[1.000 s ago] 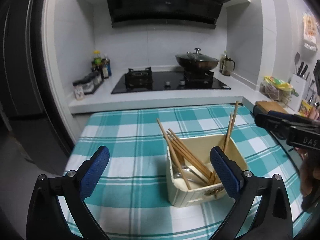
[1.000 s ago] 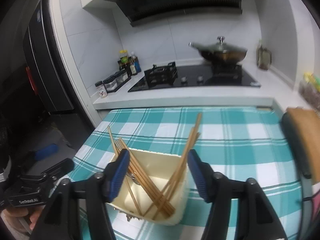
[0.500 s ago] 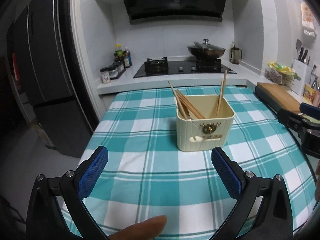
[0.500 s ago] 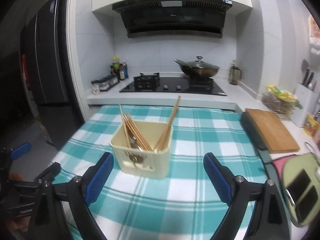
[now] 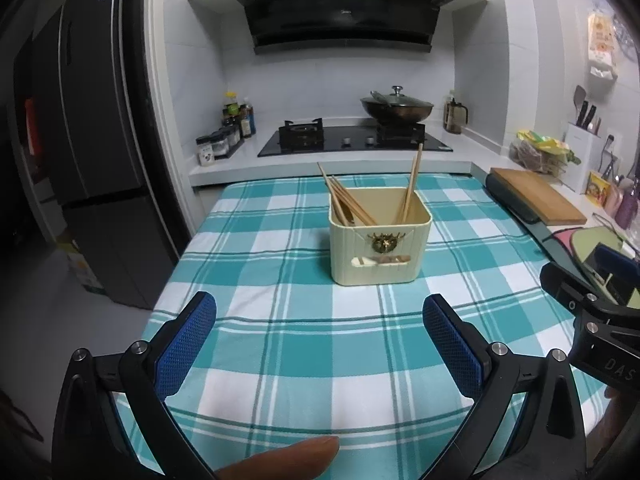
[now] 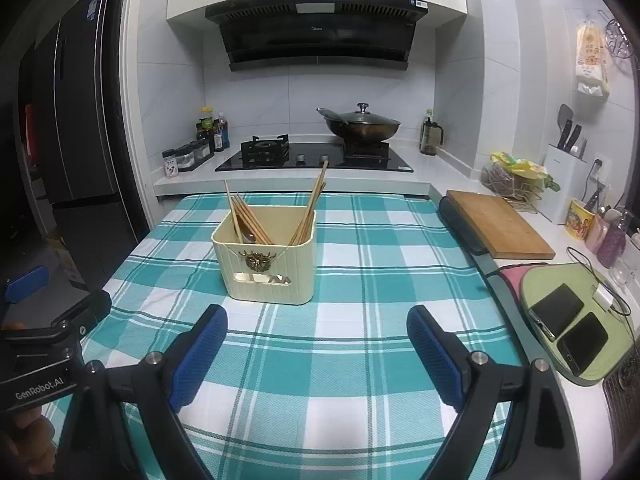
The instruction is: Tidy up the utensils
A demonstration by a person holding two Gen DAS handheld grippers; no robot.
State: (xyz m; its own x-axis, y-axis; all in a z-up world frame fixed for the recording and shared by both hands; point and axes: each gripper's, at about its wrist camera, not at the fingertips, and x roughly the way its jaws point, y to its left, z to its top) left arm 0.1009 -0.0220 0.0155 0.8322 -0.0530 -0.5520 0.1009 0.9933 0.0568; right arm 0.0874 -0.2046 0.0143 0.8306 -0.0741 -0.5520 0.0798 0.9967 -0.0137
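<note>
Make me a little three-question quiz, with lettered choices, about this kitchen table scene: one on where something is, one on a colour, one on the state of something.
1. Where do the chopsticks stand?
A. In the cream box
B. On the cutting board
C. In the wok

2. What colour is the checked tablecloth?
A. Red and white
B. Teal and white
C. Yellow and black

3. How are the jaws of the right gripper?
A. Shut on a chopstick
B. Shut on the box
C. Open, with nothing between them

Answers:
1 A: the sticks lean against both sides inside the cream box.
2 B: the cloth shows teal and white squares.
3 C: only bare cloth shows between the two blue pads.
</note>
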